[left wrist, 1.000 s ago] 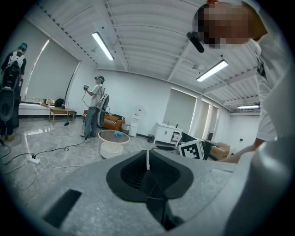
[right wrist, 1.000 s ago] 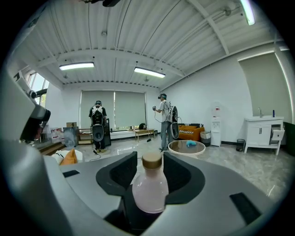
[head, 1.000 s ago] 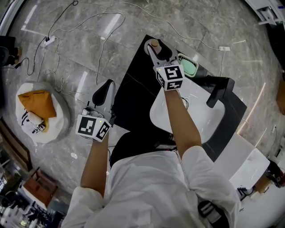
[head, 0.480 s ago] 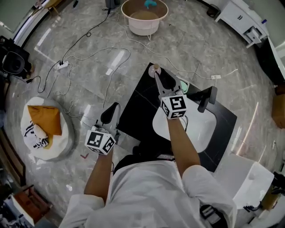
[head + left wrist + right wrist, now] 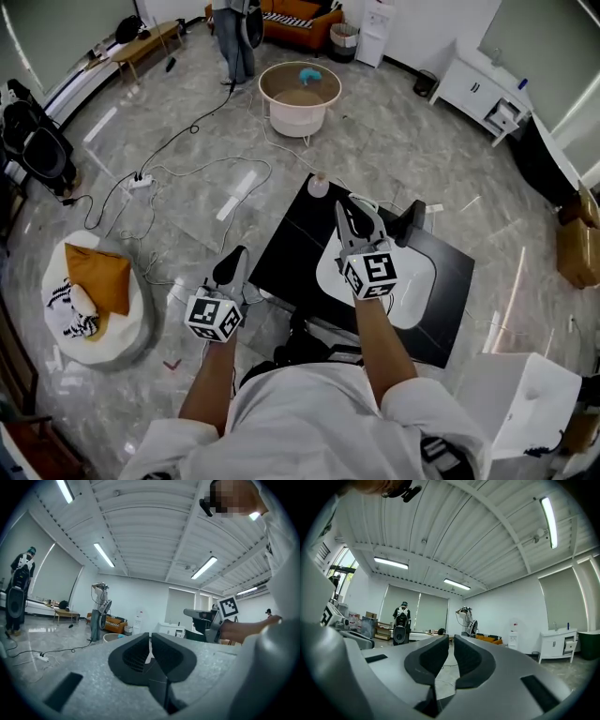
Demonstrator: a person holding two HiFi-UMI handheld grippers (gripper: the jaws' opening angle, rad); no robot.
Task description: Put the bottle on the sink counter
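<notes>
A small pale bottle [image 5: 319, 185] stands upright on the far corner of the black sink counter [image 5: 286, 246], with nothing touching it. My right gripper [image 5: 350, 210] hovers over the counter just short of the bottle, beside the white basin [image 5: 417, 281]. Its jaws are closing with nothing between them; in the right gripper view [image 5: 451, 639] a narrow gap remains and only the room shows past them. My left gripper [image 5: 232, 260] hangs over the floor left of the counter, jaws together and empty [image 5: 150, 637].
A black faucet [image 5: 409, 223] rises at the basin's far side. On the floor lie cables [image 5: 187, 173], a pale round tub [image 5: 300, 97] and a white cushion with an orange cloth [image 5: 94, 286]. A person [image 5: 239, 37] stands beyond the tub. A white box [image 5: 525, 403] sits at lower right.
My right gripper let go of the bottle and drew back toward me, its jaws narrowing. The bottle stays standing on the counter corner. The head view has lifted and shows more of the room.
</notes>
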